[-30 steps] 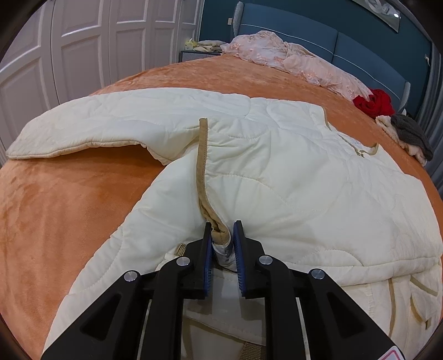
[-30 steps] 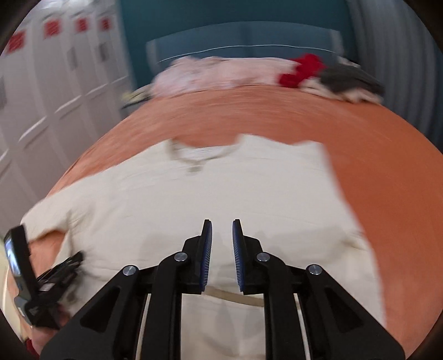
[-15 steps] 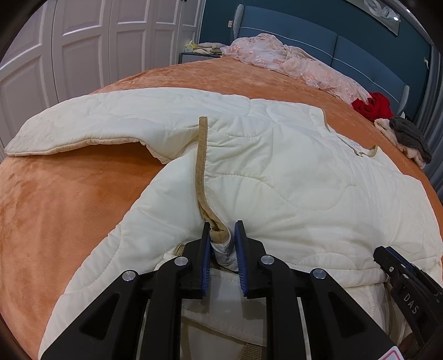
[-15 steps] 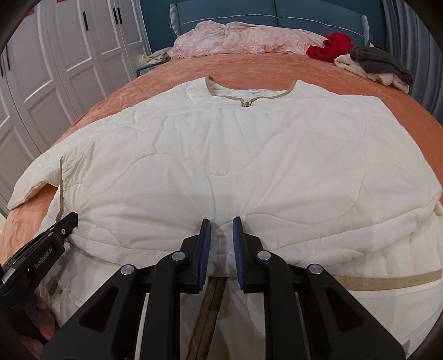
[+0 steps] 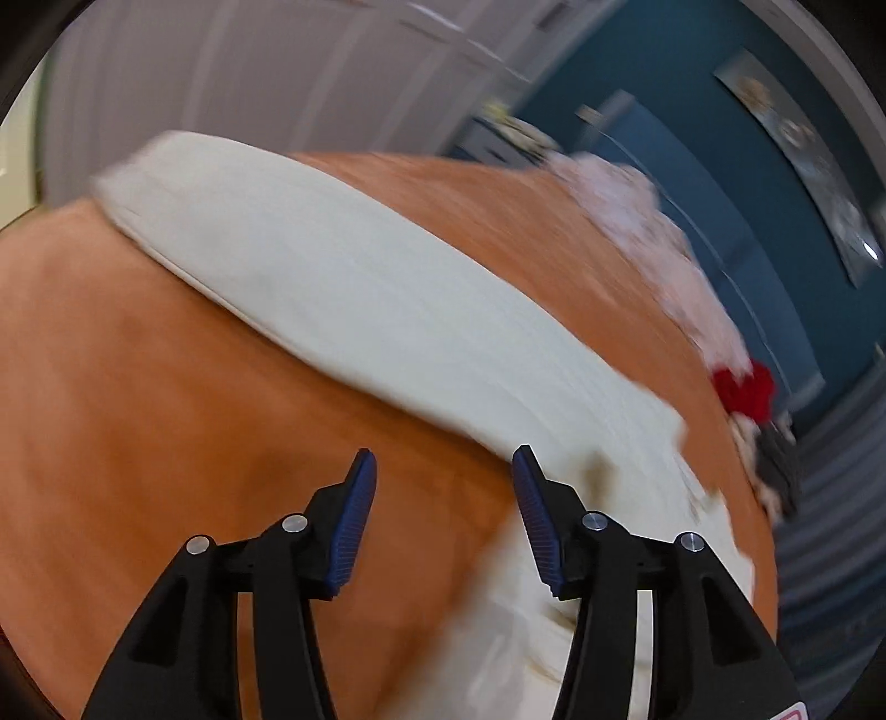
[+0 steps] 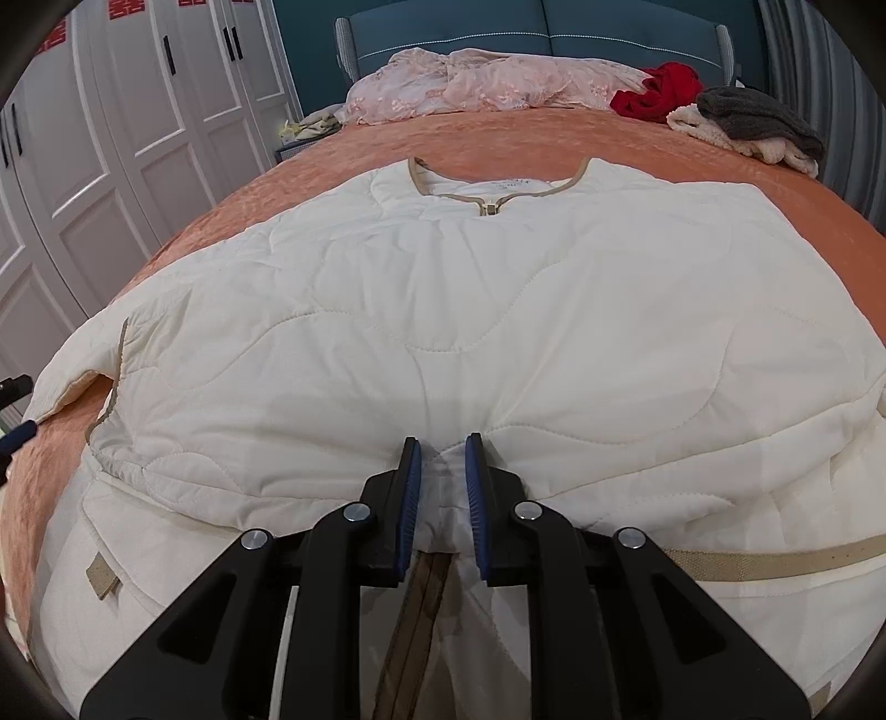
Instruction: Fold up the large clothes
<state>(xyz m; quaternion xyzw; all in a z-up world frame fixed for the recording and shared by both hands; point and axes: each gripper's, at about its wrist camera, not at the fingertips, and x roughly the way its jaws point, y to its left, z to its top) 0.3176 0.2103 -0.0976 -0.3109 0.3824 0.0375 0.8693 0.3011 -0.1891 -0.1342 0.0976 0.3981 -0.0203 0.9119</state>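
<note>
A cream quilted jacket (image 6: pixel 470 310) with tan trim lies flat on the orange bedspread (image 6: pixel 498 144), its lower part folded up over the body. My right gripper (image 6: pixel 442 462) is shut on the folded edge of the jacket at its middle. My left gripper (image 5: pixel 443 471) is open and empty, above the bedspread (image 5: pixel 166 415) beside the jacket's sleeve (image 5: pixel 360 288); that view is motion-blurred. The left gripper's tip shows at the far left edge of the right wrist view (image 6: pixel 14 410).
A pink garment (image 6: pixel 487 77), a red garment (image 6: pixel 659 88) and a grey and cream pile (image 6: pixel 753 124) lie at the head of the bed by the blue headboard (image 6: pixel 526 27). White wardrobe doors (image 6: pixel 111 122) stand to the left.
My left gripper has let go of the jacket's trimmed edge, opened and swung left toward the sleeve. My right gripper stays shut on the folded edge.
</note>
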